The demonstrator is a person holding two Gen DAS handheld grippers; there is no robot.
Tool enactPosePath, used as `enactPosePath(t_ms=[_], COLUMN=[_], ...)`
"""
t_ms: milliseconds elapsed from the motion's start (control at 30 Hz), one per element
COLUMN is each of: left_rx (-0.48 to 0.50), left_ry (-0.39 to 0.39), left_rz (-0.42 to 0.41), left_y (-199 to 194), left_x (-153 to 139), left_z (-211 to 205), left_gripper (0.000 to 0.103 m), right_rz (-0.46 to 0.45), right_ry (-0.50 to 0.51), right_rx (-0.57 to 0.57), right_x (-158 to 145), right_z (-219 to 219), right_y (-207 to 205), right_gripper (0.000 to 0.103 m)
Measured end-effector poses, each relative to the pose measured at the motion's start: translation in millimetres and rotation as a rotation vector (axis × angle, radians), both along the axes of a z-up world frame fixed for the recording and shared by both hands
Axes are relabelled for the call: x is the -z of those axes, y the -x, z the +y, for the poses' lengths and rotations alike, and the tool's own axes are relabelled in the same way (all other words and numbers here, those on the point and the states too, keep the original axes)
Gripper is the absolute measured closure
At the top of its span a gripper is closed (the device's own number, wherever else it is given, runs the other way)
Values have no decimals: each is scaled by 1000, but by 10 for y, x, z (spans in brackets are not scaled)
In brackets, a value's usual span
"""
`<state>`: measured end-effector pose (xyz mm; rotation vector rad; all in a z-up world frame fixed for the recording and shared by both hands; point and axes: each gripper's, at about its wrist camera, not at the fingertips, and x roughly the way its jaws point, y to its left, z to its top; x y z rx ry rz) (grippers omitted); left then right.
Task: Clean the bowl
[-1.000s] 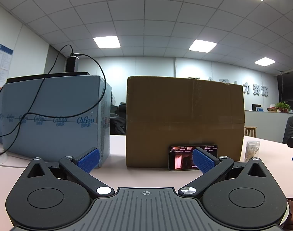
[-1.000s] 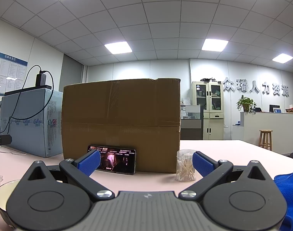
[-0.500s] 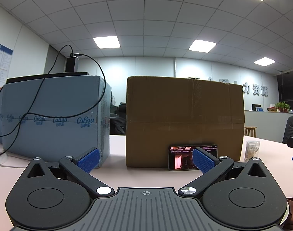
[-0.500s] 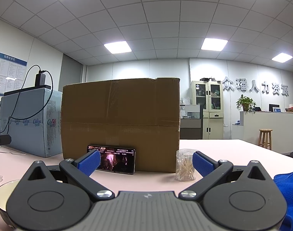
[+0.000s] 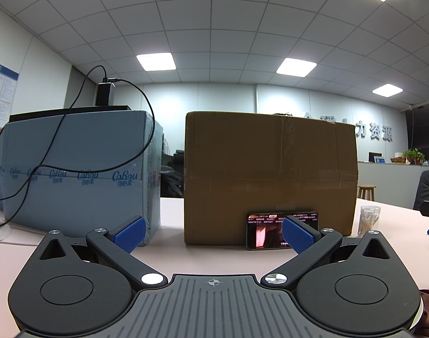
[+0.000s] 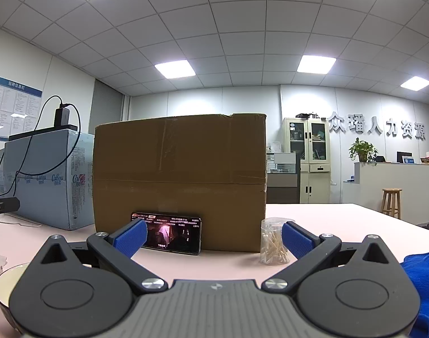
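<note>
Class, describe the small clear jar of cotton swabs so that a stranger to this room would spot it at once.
Find the big brown cardboard box standing on the pale pink table. At its front right corner stands a small clear plastic jar of cotton swabs, upright. Unlike the dark phone propped against the box front, it is see-through and full of pale sticks.

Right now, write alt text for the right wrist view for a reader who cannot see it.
The right claw is open and empty above a pink table, facing a brown cardboard box with a lit phone propped against it. A jar of cotton swabs stands beside the box; a bowl and blue cloth sit at the lower edges.
</note>
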<state>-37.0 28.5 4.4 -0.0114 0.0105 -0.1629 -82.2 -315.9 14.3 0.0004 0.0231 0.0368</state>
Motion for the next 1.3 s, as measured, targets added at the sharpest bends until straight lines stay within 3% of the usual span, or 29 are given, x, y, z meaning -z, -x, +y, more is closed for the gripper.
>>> enactPosePath(t_ms=[133, 1300], left_rx=[1, 1], left_ry=[-1, -1], left_rz=[-1, -1], left_y=[-7, -25], left_x=[1, -1], left_z=[-2, -1], left_gripper=[0, 0], right_rz=[0, 20], right_ry=[-4, -6], right_rx=[3, -14], right_x=[112, 24], right_z=[-9, -97], right_y=[-15, 49], right_gripper=[0, 0])
